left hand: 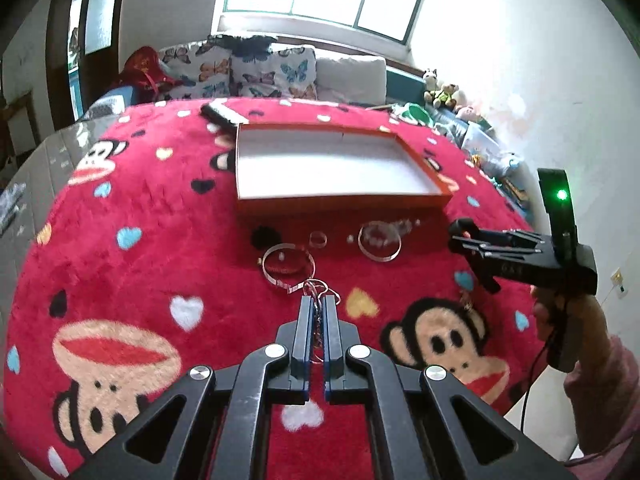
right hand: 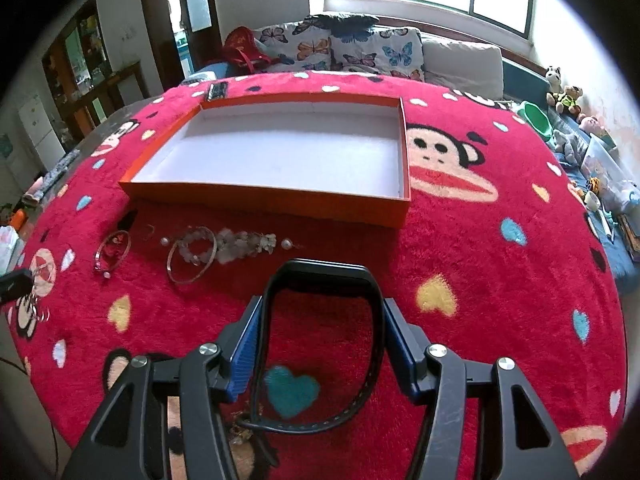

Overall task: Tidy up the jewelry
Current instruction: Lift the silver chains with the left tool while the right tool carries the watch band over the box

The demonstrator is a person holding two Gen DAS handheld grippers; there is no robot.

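Observation:
An empty orange box (left hand: 340, 202) (right hand: 272, 200) with a white inside sits on the red blanket. My left gripper (left hand: 318, 302) is shut on a thin silver chain necklace (left hand: 318, 292). My right gripper (right hand: 320, 304) is shut on a black watch band (right hand: 324, 270), held above the blanket; it also shows in the left wrist view (left hand: 520, 248). In front of the box lie two silver bangles (left hand: 288, 266) (left hand: 379, 240) (right hand: 192, 254) (right hand: 113, 250), a small ring (left hand: 318, 239), pearl pieces (right hand: 286, 245) and a pale beaded bracelet (right hand: 244, 244).
A dark remote-like object (left hand: 222, 114) (right hand: 216, 90) lies behind the box. Behind the table are a sofa with butterfly cushions (right hand: 360, 52) and soft toys (right hand: 564, 94). A grey surface (left hand: 44, 160) borders the blanket's left edge.

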